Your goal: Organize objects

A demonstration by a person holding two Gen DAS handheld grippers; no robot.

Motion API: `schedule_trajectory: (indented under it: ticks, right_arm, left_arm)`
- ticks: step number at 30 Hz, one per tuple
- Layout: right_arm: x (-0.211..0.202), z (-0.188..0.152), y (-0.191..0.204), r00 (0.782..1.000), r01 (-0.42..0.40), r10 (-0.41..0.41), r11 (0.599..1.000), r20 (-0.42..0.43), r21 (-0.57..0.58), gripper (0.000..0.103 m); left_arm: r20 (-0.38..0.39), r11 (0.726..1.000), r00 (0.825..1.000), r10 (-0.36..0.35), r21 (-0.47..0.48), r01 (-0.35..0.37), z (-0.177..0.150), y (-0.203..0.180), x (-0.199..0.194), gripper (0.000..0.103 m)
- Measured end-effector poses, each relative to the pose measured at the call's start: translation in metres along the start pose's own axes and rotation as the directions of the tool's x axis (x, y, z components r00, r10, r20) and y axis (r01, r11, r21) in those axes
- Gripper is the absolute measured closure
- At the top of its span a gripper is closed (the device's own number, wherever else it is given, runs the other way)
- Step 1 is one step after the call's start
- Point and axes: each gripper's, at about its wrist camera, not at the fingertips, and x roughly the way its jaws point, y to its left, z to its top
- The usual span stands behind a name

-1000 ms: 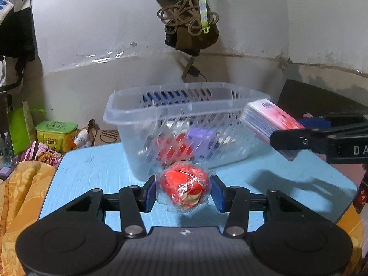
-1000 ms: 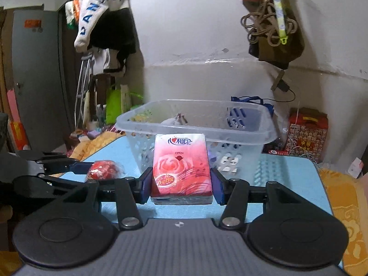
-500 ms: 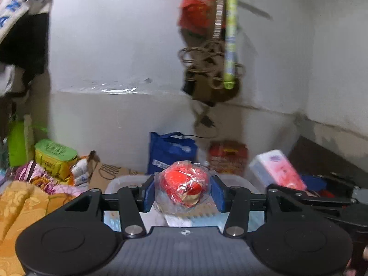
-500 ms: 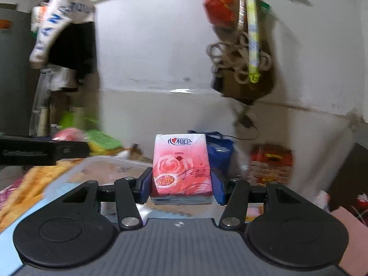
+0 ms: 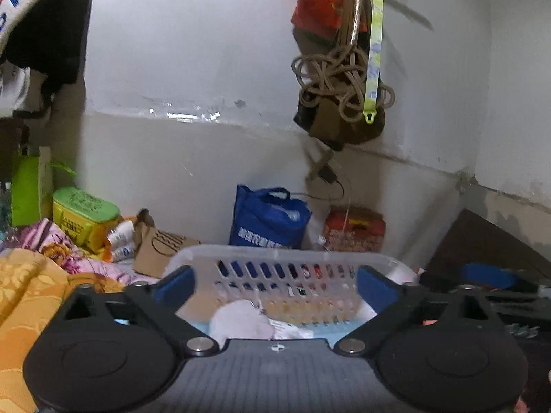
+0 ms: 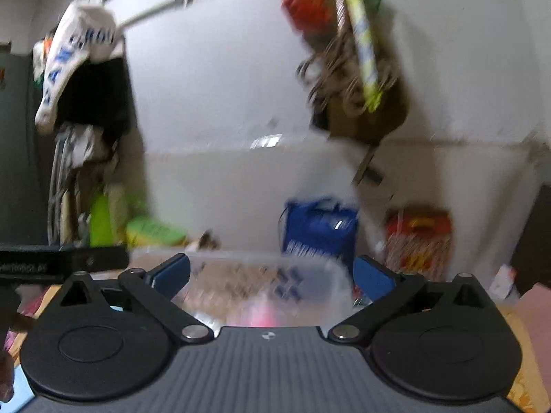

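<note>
Left wrist camera first: over on the far left an orange patterned cloth lay bunched beside the basket, and behind it a green-lidded yellow box stood against the wall. The left gripper hung wide open, blue pads spread well apart, nothing between them. Straight ahead and just below sat the clear plastic basket, its slotted far wall showing between the fingers, and a white crumpled item lay inside near the front. Beyond the basket's rim a blue bag leaned at the foot of the wall, with a red patterned box next to it. A tangle of rope hung high on the wall above them. At the right edge, part of the other tool's dark body poked in, too little of it to read.

Right wrist camera was badly smeared with motion. On the left a black bar of the left tool crossed the frame. The right gripper also stood wide open and held nothing. The basket lay directly ahead between the fingers, and something pink showed blurred inside it, too soft to name. The blue bag stood behind, right of centre.
</note>
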Motion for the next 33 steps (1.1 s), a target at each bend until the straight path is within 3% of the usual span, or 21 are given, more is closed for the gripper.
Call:
schedule_trajectory:
  ticks: [2, 5, 8, 12, 14, 18, 24, 33]
  right_arm:
    - [-0.013, 0.004, -0.003, 0.998, -0.054, 0.054, 0.999, 0.019, 0.005, 0.0]
    - [-0.033, 0.004, -0.005, 0.997, -0.067, 0.066, 0.998, 0.031, 0.02, 0.0]
    - [-0.044, 0.004, -0.004, 0.995, -0.08, 0.08, 0.997, -0.057, 0.01, 0.0]
    - [-0.059, -0.003, -0.012, 0.994, -0.033, 0.042, 0.996, -0.105, 0.085, 0.0]
    - [-0.062, -0.007, -0.017, 0.985, 0.013, 0.01, 0.991, -0.175, 0.131, 0.0]
    - [-0.057, -0.02, -0.019, 0.973, 0.045, -0.016, 0.992, -0.228, 0.122, 0.0]
    - [-0.059, -0.03, -0.004, 0.972, 0.066, -0.061, 0.998, -0.229, 0.014, 0.0]
    - [-0.067, -0.036, -0.008, 0.975, 0.054, -0.045, 0.998, -0.216, 0.035, 0.0]
  left_arm:
    - [0.047, 0.999, 0.999, 0.017, 0.032, -0.018, -0.001, -0.001, -0.011, 0.0]
    - [0.094, 0.994, 0.994, 0.063, 0.08, -0.07, 0.003, -0.005, -0.027, 0.0]
    - [0.098, 0.996, 0.994, 0.049, 0.074, -0.057, 0.006, -0.009, -0.038, 0.0]
    - [0.005, 0.996, 1.0, 0.023, 0.081, -0.023, 0.0, -0.018, -0.048, 0.0]
    - [-0.045, 0.998, 0.999, 0.003, 0.056, -0.001, -0.011, -0.015, -0.053, 0.0]
    - [-0.12, 1.0, 0.993, -0.003, 0.004, 0.004, -0.028, -0.01, -0.059, 0.0]
    - [-0.102, 0.998, 0.993, 0.054, 0.04, -0.05, -0.032, -0.022, -0.063, 0.0]
    - [-0.103, 0.989, 0.991, 0.084, 0.131, -0.07, -0.044, -0.048, -0.07, 0.0]
